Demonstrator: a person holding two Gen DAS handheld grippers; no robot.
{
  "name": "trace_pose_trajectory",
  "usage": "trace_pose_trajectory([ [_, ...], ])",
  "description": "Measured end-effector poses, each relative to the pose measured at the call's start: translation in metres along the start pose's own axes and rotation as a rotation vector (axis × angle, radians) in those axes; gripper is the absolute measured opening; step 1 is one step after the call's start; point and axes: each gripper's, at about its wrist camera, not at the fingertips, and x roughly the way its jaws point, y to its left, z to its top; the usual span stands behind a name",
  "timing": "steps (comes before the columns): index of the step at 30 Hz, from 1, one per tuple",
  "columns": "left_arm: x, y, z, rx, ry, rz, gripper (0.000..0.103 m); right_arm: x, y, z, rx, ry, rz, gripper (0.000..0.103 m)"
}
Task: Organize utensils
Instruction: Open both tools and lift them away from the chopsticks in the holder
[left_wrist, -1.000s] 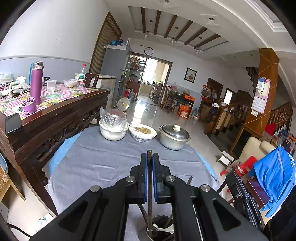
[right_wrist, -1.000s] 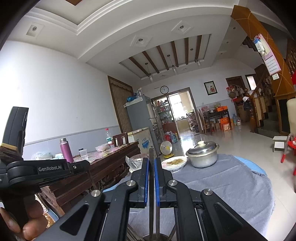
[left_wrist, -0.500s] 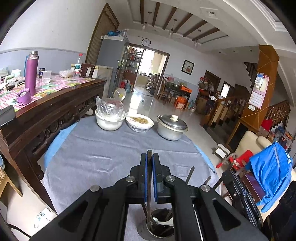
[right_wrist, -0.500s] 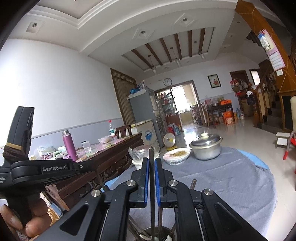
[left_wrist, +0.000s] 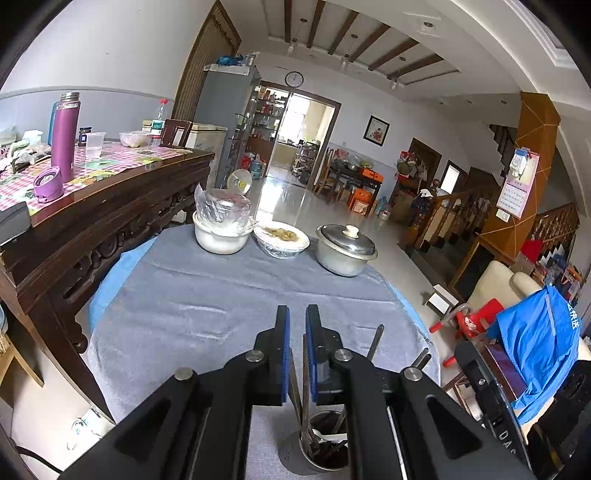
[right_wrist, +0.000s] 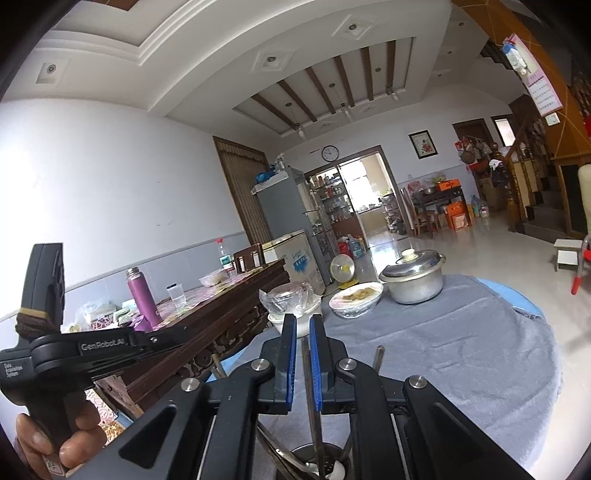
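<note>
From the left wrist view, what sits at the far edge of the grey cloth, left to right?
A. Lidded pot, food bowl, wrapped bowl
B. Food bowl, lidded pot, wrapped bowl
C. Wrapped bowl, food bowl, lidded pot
C: the plastic-wrapped bowl is leftmost, the food bowl in the middle, and the lidded pot rightmost.

One lidded pot (left_wrist: 345, 251), two bowls (left_wrist: 221, 236), one utensil holder (left_wrist: 321, 443), one purple flask (left_wrist: 64, 136).
</note>
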Motion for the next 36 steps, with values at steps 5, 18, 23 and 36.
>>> trace_pose_trajectory([
  [5,-0.008,-0.004,-0.004,0.054,-0.021,0.091,0.061,0.0,-0.002,0.003,0.013,0.015,-0.012,0.015],
  [18,-0.042,-0.012,-0.01,0.192,-0.103,0.308,0.093,-0.03,0.017,0.011,-0.025,-0.04,-0.035,0.053],
  [23,-0.057,-0.014,-0.014,0.224,-0.127,0.35,0.096,-0.043,0.023,0.014,-0.04,-0.052,-0.055,0.06],
  [36,-0.094,-0.021,-0.025,0.238,-0.146,0.429,0.101,-0.068,0.034,0.013,-0.078,0.031,-0.122,0.075],
])
